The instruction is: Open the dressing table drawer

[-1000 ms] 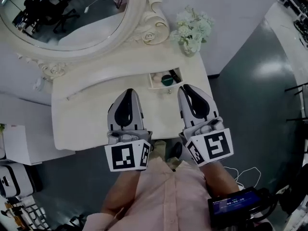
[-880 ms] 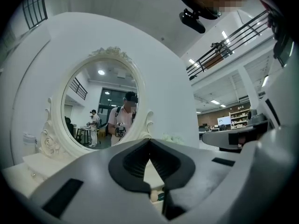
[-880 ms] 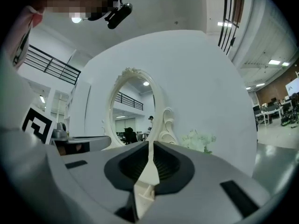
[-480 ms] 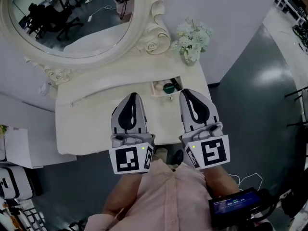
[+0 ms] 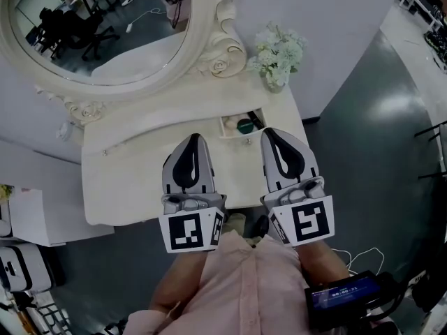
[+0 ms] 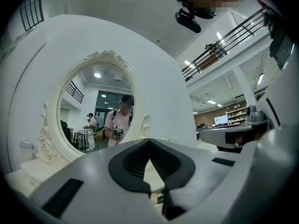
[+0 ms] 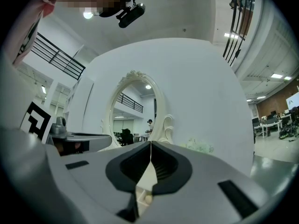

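The cream dressing table (image 5: pixel 126 173) has a small drawer (image 5: pixel 227 125) standing pulled out at its back right. Inside the drawer lies a dark green round thing (image 5: pixel 244 125), and a small knob (image 5: pixel 247 141) sits on the drawer front. My left gripper (image 5: pixel 192 137) is held level over the tabletop, left of the drawer, shut on nothing (image 6: pixel 149 140). My right gripper (image 5: pixel 269 131) hovers just right of the drawer front. Its jaws are closing, the tips meet, and nothing is between them (image 7: pixel 151 143).
An oval mirror (image 5: pixel 105 26) in a carved white frame stands behind the table. A vase of pale flowers (image 5: pixel 278 51) is at the back right corner. Grey floor lies to the right, and white boxes (image 5: pixel 28 215) stand at the left.
Both grippers have stayed over the tabletop near the drawer. The head view has shifted slightly. The drawer is still pulled out.
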Motion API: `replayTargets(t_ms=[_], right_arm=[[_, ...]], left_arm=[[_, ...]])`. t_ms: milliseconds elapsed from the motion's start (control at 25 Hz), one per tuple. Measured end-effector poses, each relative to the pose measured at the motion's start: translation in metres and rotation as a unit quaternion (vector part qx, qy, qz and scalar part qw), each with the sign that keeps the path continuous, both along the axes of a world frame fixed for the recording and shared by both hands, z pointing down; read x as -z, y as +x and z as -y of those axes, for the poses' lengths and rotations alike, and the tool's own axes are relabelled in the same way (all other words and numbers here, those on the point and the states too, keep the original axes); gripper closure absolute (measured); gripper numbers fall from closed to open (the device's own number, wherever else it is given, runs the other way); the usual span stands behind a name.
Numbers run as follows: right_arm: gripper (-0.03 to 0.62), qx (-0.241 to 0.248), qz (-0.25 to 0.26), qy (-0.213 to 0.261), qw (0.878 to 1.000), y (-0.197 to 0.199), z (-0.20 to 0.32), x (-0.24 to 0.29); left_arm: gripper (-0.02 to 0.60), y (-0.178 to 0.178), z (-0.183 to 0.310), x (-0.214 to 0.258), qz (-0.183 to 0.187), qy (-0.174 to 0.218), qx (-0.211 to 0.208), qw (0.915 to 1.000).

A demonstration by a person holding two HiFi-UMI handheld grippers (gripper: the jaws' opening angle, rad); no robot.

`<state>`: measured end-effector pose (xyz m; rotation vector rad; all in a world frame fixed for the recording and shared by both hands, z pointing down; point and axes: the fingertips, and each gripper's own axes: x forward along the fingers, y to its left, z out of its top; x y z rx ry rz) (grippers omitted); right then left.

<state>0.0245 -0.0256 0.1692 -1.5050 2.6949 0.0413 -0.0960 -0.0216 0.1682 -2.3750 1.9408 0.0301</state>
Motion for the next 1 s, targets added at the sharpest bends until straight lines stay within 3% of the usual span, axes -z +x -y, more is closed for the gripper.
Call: replayTargets(t_ms=[1000], right_arm=[[0.576, 0.001, 0.0, 0.003, 1.0, -0.0017, 0.0011, 0.0006]], left_arm=[[0.56, -0.0004, 0.0008, 0.0006, -0.001, -0.003, 0.0, 1.0]])
